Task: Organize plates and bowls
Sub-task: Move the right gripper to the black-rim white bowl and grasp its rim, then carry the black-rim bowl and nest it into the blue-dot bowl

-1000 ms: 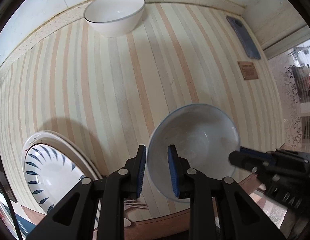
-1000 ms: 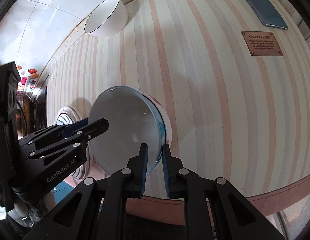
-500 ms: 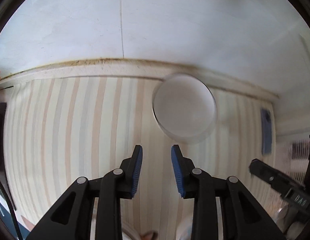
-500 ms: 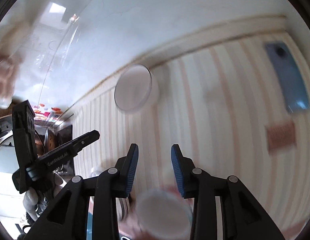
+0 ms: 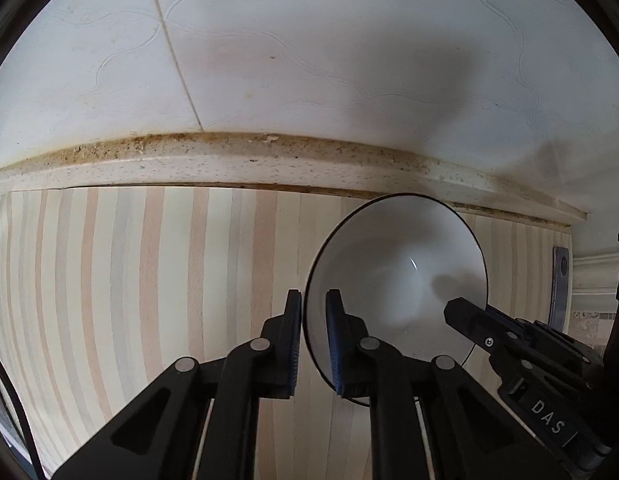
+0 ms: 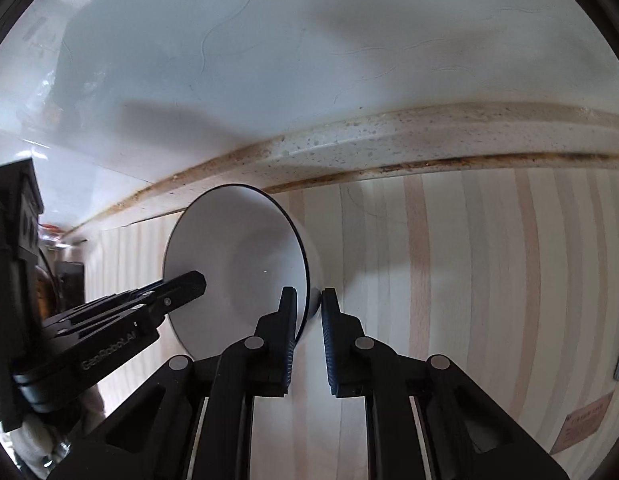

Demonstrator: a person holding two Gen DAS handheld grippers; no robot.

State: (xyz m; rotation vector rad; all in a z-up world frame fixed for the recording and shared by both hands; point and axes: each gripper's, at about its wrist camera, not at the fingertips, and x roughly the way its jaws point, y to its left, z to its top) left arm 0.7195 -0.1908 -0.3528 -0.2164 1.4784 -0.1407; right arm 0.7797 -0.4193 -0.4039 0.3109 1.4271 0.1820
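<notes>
A white bowl with a thin dark rim point(image 5: 393, 276) stands on the striped counter near the back wall. My left gripper point(image 5: 314, 332) straddles the bowl's left rim, one finger inside and one outside, with a small gap to the rim. My right gripper point(image 6: 308, 328) straddles the opposite rim of the same bowl point(image 6: 237, 264) in the same way. Each gripper shows in the other's view: the right one point(image 5: 509, 340), the left one point(image 6: 149, 300). Both look nearly closed around the rim.
The tiled wall point(image 5: 309, 60) and a speckled stone ledge point(image 5: 269, 160) run just behind the bowl. A dark phone point(image 5: 559, 284) lies to the right on the striped counter point(image 5: 129, 280). A small brown sign point(image 6: 585, 424) lies at the counter's right.
Both grippers let go of the blue-rimmed bowl at the front, swung up and forward to the white bowl at the back, and narrowed their fingers around its opposite rims.
</notes>
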